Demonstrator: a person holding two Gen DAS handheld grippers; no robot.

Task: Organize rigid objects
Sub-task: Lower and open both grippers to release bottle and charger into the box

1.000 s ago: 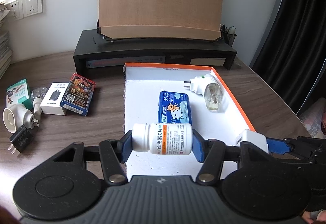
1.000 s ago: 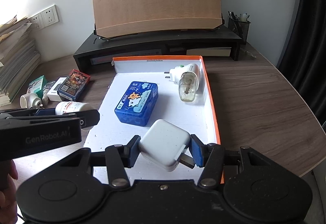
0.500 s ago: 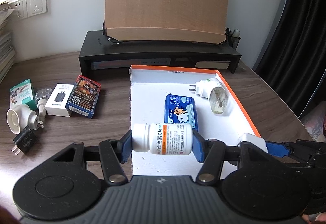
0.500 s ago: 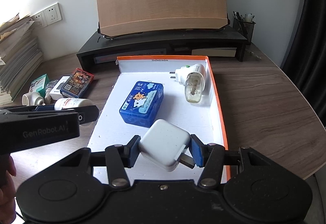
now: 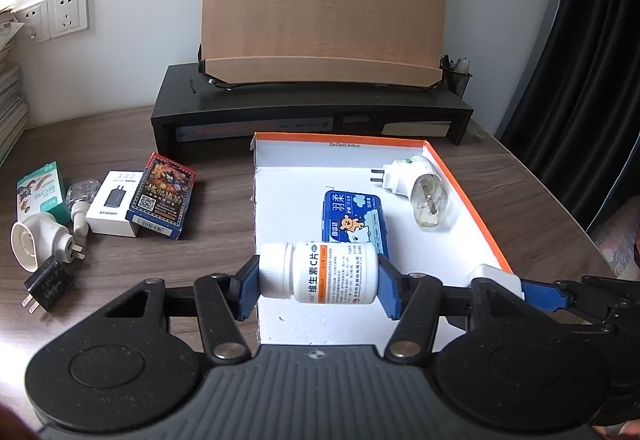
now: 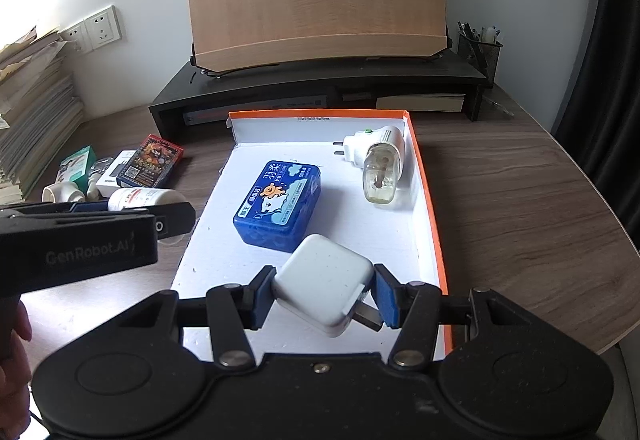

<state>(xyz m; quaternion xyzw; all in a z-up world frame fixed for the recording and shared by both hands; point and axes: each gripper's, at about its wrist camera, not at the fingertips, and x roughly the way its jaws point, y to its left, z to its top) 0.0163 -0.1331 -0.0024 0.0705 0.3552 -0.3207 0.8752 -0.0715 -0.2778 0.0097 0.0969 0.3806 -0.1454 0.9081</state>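
White pill bottle [image 5: 318, 274] lies sideways, clamped between your left gripper [image 5: 318, 280] pads, over the near-left edge of the orange-rimmed box [image 6: 430, 208]. Your right gripper [image 6: 324, 294] grips the white charger [image 6: 322, 282] above the box's near-right corner, just beside the blue tin [image 6: 280, 204]. Plug-in vaporizer [image 6: 378, 160] sits in the far-right corner.

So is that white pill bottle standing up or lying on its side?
On its side. The white pill bottle is held level between the left jaws, cap pointing left, above the tray's near edge.
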